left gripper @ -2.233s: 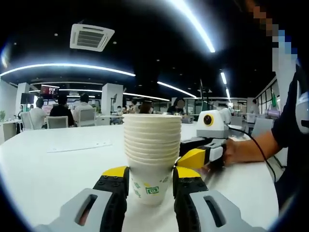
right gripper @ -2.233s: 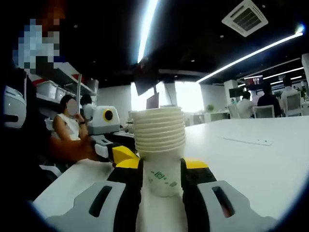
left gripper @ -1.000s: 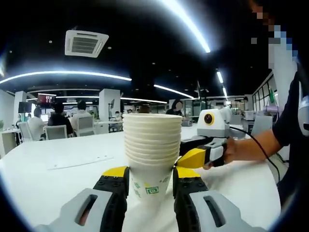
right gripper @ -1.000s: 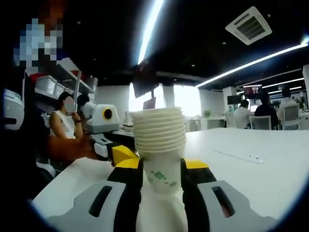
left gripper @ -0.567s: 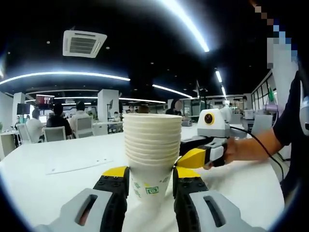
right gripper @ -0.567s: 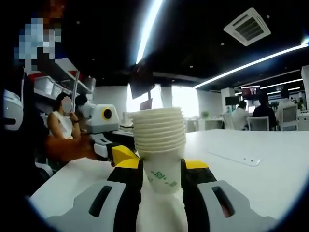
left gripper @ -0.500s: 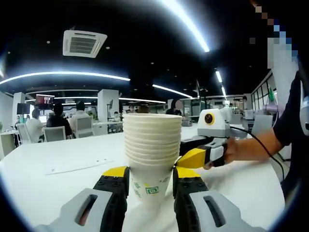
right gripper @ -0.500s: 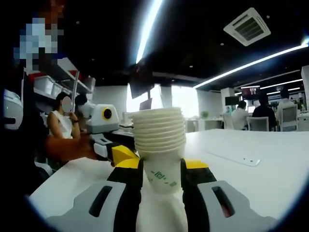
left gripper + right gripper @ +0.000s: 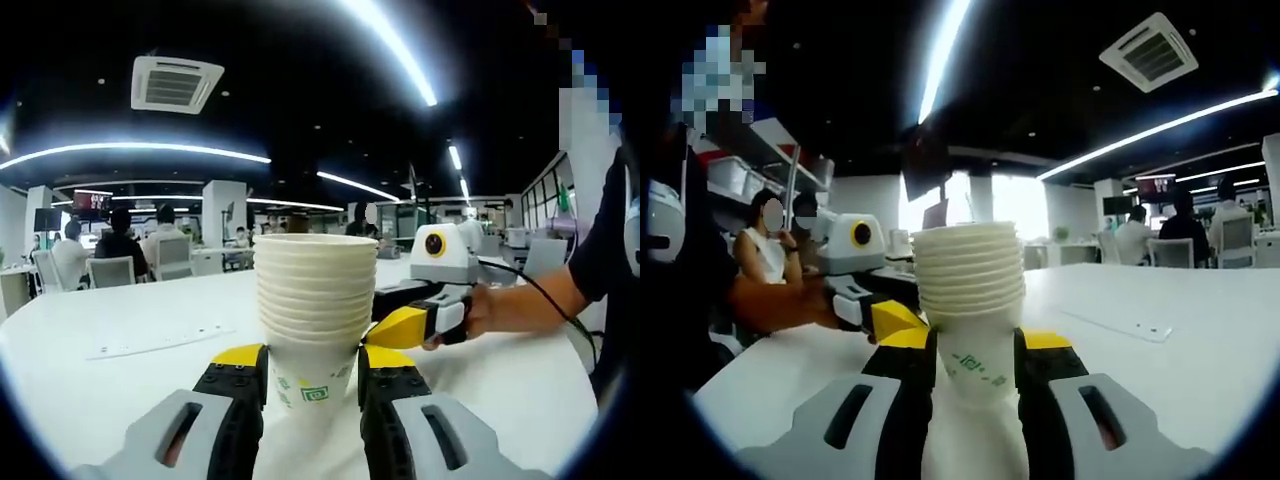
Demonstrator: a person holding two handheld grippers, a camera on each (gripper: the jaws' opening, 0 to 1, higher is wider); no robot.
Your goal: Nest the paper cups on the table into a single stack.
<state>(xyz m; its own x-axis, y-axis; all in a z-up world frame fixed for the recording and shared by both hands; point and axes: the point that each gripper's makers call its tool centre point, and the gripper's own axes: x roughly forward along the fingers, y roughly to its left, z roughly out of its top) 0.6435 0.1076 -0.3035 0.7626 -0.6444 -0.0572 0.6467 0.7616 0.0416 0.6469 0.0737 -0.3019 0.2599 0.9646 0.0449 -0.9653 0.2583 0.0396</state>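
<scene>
1. The stack of white paper cups with a green printed logo, standing on the white bench 2.2 s ago, now hangs clear of it.
2. In the right gripper view a further cup body now shows beneath the jaws.

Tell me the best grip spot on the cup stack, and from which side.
Grip the cup stack on the bare lower wall of the bottom cup, coming in level from the side. The stacked rims above flare wider, so that narrower wall probably seats best. Both grippers' jaws close there now.
</scene>
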